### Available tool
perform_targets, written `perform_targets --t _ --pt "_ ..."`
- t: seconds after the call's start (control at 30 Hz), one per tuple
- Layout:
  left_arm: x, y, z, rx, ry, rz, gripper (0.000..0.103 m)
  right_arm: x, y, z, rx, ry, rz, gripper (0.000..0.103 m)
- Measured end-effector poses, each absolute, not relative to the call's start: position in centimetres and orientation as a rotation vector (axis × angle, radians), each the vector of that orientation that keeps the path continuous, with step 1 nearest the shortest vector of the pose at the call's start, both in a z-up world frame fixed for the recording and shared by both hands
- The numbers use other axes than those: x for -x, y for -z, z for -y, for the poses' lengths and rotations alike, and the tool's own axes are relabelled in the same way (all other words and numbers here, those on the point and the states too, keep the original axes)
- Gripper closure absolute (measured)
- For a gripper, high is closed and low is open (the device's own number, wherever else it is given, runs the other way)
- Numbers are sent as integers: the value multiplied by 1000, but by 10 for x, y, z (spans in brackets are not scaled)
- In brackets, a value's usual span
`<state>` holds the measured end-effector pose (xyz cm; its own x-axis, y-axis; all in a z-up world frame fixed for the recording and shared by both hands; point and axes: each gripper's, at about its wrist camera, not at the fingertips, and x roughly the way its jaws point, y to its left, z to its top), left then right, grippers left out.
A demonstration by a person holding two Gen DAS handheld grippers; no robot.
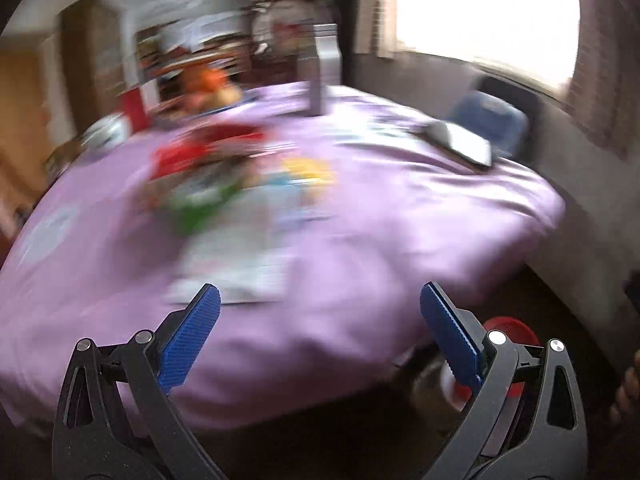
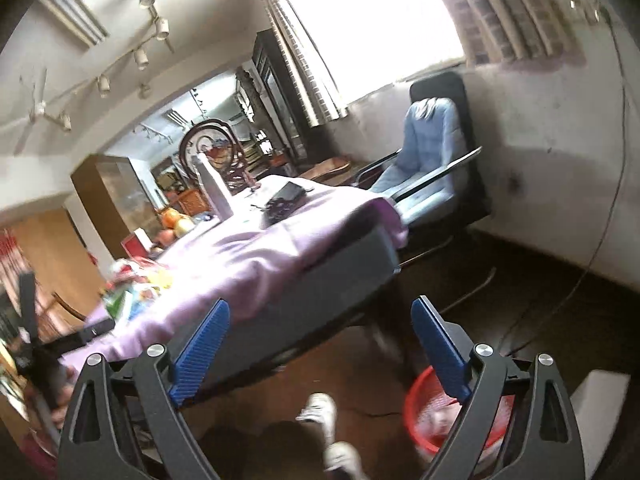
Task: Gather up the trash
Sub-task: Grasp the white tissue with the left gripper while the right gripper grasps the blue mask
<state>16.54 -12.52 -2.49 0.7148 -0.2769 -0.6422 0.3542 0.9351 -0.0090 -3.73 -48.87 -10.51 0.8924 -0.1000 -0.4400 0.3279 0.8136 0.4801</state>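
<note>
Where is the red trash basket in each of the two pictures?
Left wrist view: the red basket peeks out at the lower right, on the floor behind the right-hand blue finger.
Right wrist view: the red basket sits at the bottom right, on the floor below the table corner.
Shared landmark: the purple tablecloth shows in both.
</note>
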Motion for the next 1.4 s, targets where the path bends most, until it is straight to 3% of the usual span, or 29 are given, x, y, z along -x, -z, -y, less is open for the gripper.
perform_targets --t 0.2,0.43,0.63,0.73,0.8,0.87,1.1,1.4 --pt "-213 34 54 68 318 -768 7 18 94 457 -448 207 -457 6" --pt "-230 35 90 -63 389 -750 7 -5 86 436 -413 125 -501 6" --pt "-252 54 92 18 389 -838 9 -39 85 411 -322 42 -522 6" --pt "-254 51 91 7 404 -818 32 -63 78 392 -288 -25 -516 6" --pt "-253 49 87 12 423 -805 61 -77 72 381 -277 -75 -502 6" --pt "-251 48 74 46 440 -791 72 -93 68 365 -269 -132 -490 6" --pt "-229 45 20 125 387 -747 75 -144 63 318 -270 -285 -538 7" --pt "-219 49 -12 152 391 -731 75 -216 73 273 -331 -363 -682 47"
